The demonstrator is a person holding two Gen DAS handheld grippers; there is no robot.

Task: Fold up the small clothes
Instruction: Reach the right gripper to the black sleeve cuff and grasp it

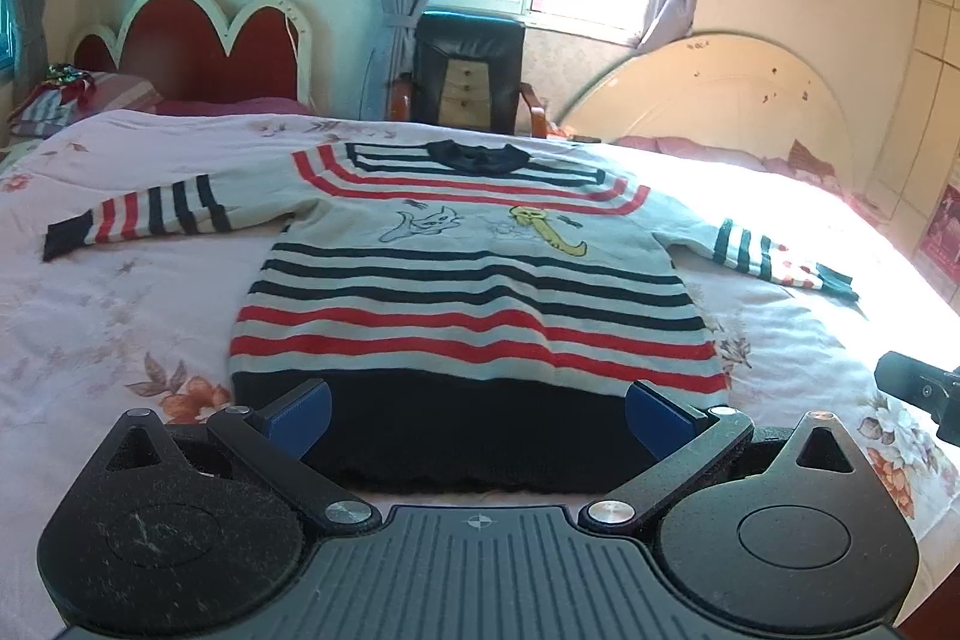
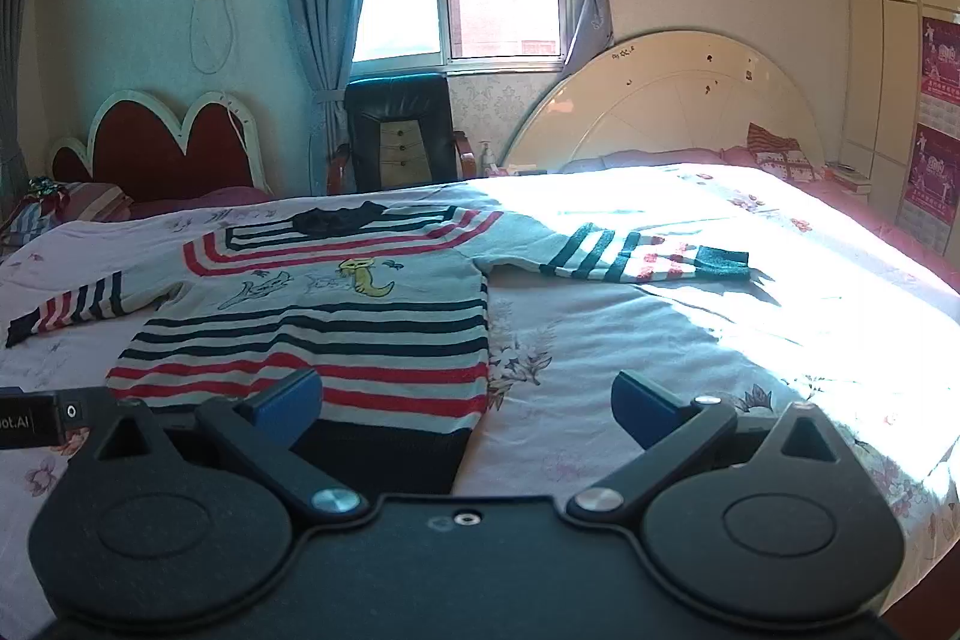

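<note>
A small striped sweater (image 1: 468,280) lies flat, front up, on the floral bedspread (image 1: 120,316), sleeves spread to both sides, navy hem nearest me. My left gripper (image 1: 477,409) is open and empty, hovering over the middle of the hem. In the right wrist view the sweater (image 2: 336,334) lies left of centre, its right sleeve (image 2: 648,259) stretched out in sunlight. My right gripper (image 2: 465,403) is open and empty near the hem's right corner. The right gripper's edge (image 1: 918,388) shows in the left wrist view.
Beyond the bed stand a red heart-shaped headboard (image 1: 198,40), a black chair (image 1: 468,70) under the window, and a cream round headboard (image 2: 672,100). Pillows (image 1: 72,100) lie at the far left. Bright sun falls across the bed's right side (image 2: 780,232).
</note>
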